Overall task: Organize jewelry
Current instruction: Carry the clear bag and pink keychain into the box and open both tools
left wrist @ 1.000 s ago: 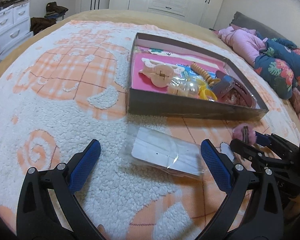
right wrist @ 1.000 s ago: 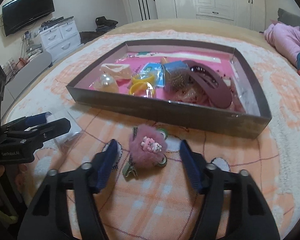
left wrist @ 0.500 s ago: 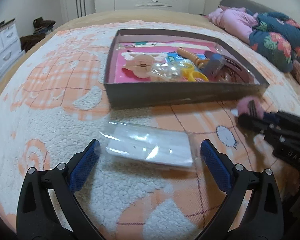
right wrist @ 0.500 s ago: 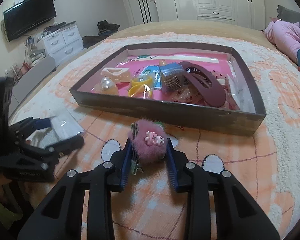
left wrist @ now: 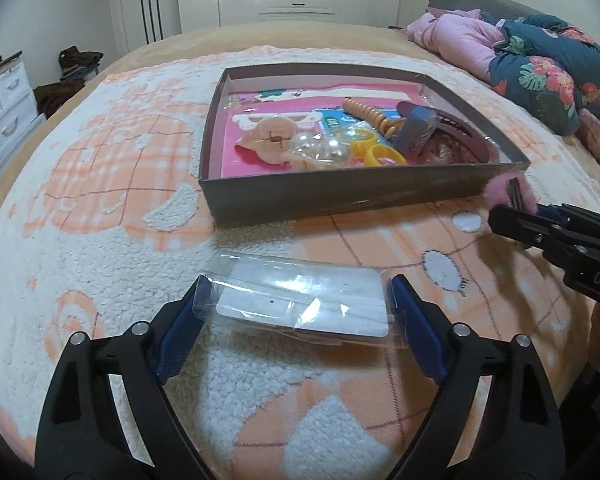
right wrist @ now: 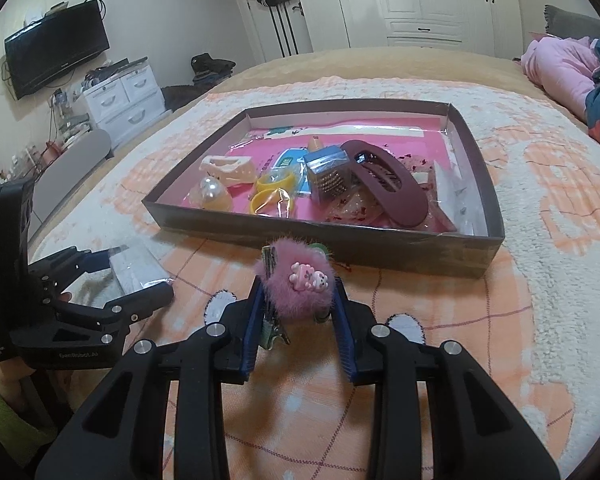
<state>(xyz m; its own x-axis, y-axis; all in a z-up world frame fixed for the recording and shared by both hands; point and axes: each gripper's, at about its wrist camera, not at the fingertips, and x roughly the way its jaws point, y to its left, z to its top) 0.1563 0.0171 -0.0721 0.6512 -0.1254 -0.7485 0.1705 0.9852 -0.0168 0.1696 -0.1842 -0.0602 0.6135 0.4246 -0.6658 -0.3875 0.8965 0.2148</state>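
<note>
A shallow brown box (left wrist: 340, 196) (right wrist: 204, 216) on the bed holds several hair clips, rings and packets. My left gripper (left wrist: 296, 308) is shut on a clear plastic packet with a white card (left wrist: 300, 304), gripped by its two ends just above the blanket. The packet also shows in the right wrist view (right wrist: 136, 268). My right gripper (right wrist: 298, 300) is shut on a fluffy pink pom-pom hair clip (right wrist: 300, 284) with a small pink charm, held in front of the box's near wall. The clip (left wrist: 508, 192) and the right gripper (left wrist: 516, 212) show at the right of the left wrist view.
The bed is covered by a white and orange fleece blanket (left wrist: 100, 216). Pink and floral bedding (left wrist: 532, 64) lies at the far right. White drawers (right wrist: 120, 100) and a wall TV (right wrist: 56, 52) stand to the left, wardrobes behind.
Both grippers closed: the left on the plastic packet, the right on the pink pom-pom clip. Both items are now lifted slightly, the clip closer to the box.
</note>
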